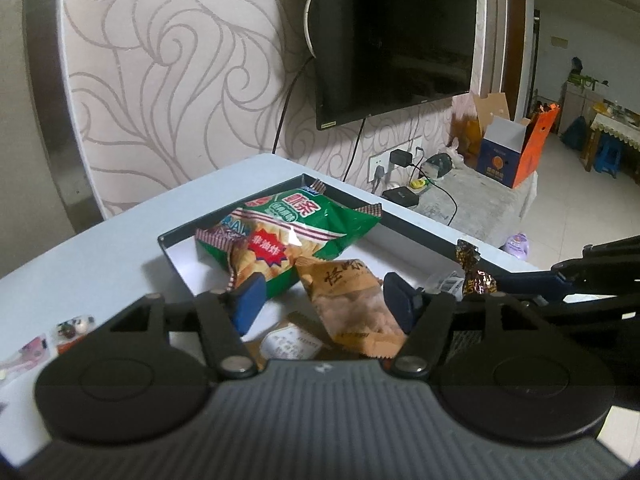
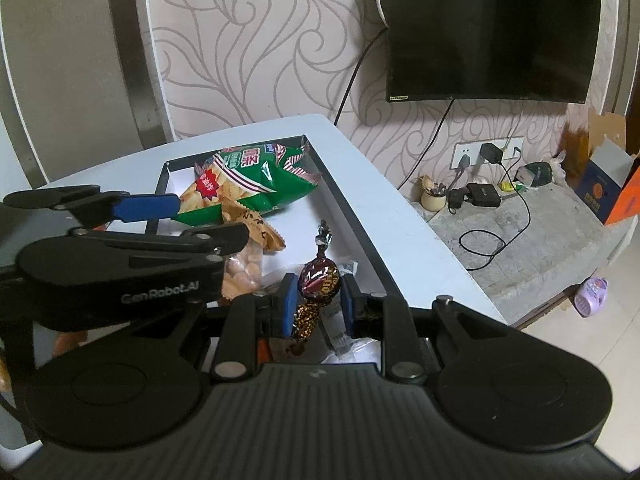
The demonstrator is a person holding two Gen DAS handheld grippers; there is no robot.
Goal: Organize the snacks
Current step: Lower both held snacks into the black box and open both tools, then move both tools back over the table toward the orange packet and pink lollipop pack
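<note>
Right gripper (image 2: 318, 304) is clenching a wrapped candy (image 2: 320, 276) at its firm middle; light, crinkly, slippery. Left gripper (image 1: 326, 300) is hanging released over the tan packet (image 1: 352, 304).

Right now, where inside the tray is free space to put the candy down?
Bare tray floor lies between the green chip bag and the right rim, beyond the candy. The near end is crowded with the orange packet and wrappers.
</note>
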